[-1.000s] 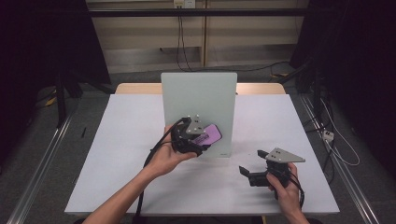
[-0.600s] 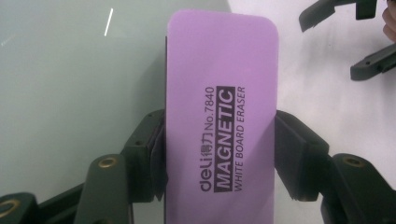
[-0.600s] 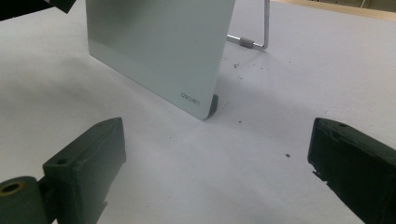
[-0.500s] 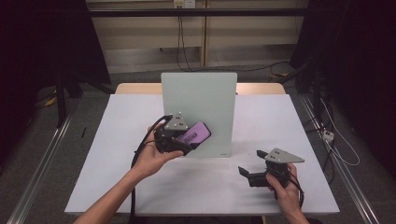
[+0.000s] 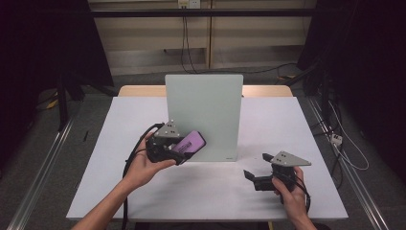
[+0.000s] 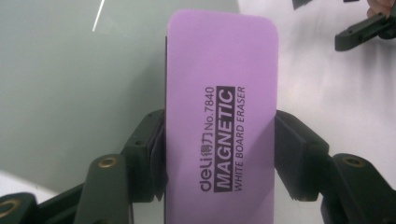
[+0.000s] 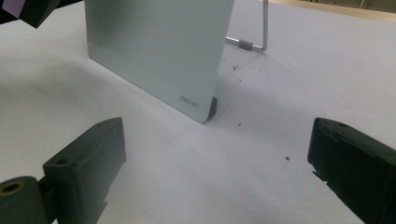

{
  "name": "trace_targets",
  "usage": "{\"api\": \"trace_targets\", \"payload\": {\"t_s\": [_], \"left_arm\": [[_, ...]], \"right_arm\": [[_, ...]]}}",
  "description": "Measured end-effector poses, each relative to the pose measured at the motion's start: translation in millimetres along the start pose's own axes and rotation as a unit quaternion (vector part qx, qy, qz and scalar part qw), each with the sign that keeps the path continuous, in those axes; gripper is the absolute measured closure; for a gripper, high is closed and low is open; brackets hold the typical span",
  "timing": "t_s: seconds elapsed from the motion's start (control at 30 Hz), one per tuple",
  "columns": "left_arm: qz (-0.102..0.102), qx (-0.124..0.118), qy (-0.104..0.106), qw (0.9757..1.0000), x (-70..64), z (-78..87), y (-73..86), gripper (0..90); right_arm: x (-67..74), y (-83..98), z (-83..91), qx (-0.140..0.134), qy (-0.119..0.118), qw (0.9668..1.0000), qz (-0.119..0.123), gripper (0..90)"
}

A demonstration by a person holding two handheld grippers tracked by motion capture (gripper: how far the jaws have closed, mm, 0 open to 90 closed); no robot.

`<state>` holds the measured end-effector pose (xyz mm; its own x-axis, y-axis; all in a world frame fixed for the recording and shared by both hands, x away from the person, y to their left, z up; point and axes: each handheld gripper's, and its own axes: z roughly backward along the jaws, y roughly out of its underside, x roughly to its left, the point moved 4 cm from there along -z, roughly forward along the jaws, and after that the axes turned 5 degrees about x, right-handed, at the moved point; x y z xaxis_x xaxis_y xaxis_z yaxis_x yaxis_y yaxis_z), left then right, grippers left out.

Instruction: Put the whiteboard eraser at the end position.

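I see the purple magnetic whiteboard eraser [image 6: 219, 126] pinched across its width between the two black jaws of the left gripper [image 5: 179, 152]. Its printed face reads "deli No.7840 MAGNETIC WHITE BOARD ERASER". In the high view the eraser [image 5: 190, 142] sits raised off the table, at the lower left corner of the upright whiteboard [image 5: 205, 115]; I cannot tell whether it touches the board face.

The whiteboard stands near the middle of the white table [image 5: 143, 201], tilted slightly back. In the right gripper view I read a "deli" mark at its lower corner [image 7: 190, 101], a dark foot under that corner, and a metal support rod [image 7: 261, 32] behind it.

The right gripper [image 5: 261, 177] is held low over the table, front right of the board and well apart from it. Its jaws are spread wide with nothing between them; I see bare table surface in the gap.
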<state>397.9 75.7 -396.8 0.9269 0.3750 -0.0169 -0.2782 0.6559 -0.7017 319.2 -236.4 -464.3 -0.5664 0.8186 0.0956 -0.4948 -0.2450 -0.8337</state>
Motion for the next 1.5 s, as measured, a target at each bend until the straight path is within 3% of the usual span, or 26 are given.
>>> {"api": "trace_targets", "payload": {"t_s": [0.03, 0.07, 0.1, 0.17, 0.37, 0.43, 0.47, 0.57, 0.7, 0.93, 1.27, 1.37, 1.5], "left_arm": [[0.003, 0.004, 0.004, 1.0, 0.7, 0.3, 2.1, 40.8], [0.007, 0.005, -0.005, 1.0, 0.7, 0.3, 2.9, 40.8], [0.007, 0.005, 0.007, 0.9999, 0.5, 0.1, 3.4, 40.8], [0.005, 0.009, 0.01, 0.9999, -1.3, -0.9, 3.1, 40.8], [-0.012, 0.037, 0.015, 0.9991, -9.8, -7.0, 3.2, 40.8], [-0.02, 0.05, 0.005, 0.9986, -14.1, -8.2, 3.3, 40.8], [-0.022, 0.048, 0.024, 0.9983, -16.9, -9.8, 3.6, 40.8], [-0.026, 0.056, 0.035, 0.9975, -22.2, -13.6, 4.4, 40.8], [-0.034, 0.079, 0.052, 0.995, -25.3, -19.2, 6.4, 40.8], [-0.037, 0.099, 0.059, 0.9927, -30.5, -28.2, 8.6, 40.8], [-0.033, 0.117, 0.072, 0.99, -38.0, -40.0, 11.3, 40.8], [-0.038, 0.129, 0.079, 0.9878, -40.8, -44.1, 12.1, 40.8], [-0.038, 0.133, 0.087, 0.9866, -45.4, -51.7, 12.3, 40.8]], "right_arm": [[0.9, -0.2, -0.8, 0.001, 0.0, 1.0, -0.001, 4.1], [1.1, -0.2, -1.5, 0.001, -0.001, 1.0, 0.001, 4.1], [1.7, -0.2, -1.9, 0.002, -0.002, 1.0, 0.001, 4.2], [2.3, -0.2, -1.8, 0.002, -0.004, 1.0, 0.001, 4.2], [-0.5, 0.9, 1.8, -0.003, -0.006, 1.0, 0.003, 4.2], [-0.5, 1.2, 3.2, -0.005, -0.008, 1.0, 0.004, 4.2], [-0.3, 1.0, 3.6, -0.006, -0.007, 0.9999, 0.005, 4.2], [0.8, 0.6, 3.4, -0.005, -0.01, 0.9999, 0.009, 4.2], [1.0, 0.5, 2.7, -0.004, -0.009, 0.9999, 0.009, 4.2], [0.5, 0.1, 2.1, -0.005, -0.011, 0.9999, 0.008, 4.2], [0.9, -1.0, -0.6, -0.005, -0.018, 0.9998, 0.01, 4.2], [0.7, -0.9, -0.8, -0.006, -0.017, 0.9998, 0.009, 4.2], [0.9, -0.8, -0.1, -0.007, -0.017, 0.9998, 0.009, 4.2]]}}
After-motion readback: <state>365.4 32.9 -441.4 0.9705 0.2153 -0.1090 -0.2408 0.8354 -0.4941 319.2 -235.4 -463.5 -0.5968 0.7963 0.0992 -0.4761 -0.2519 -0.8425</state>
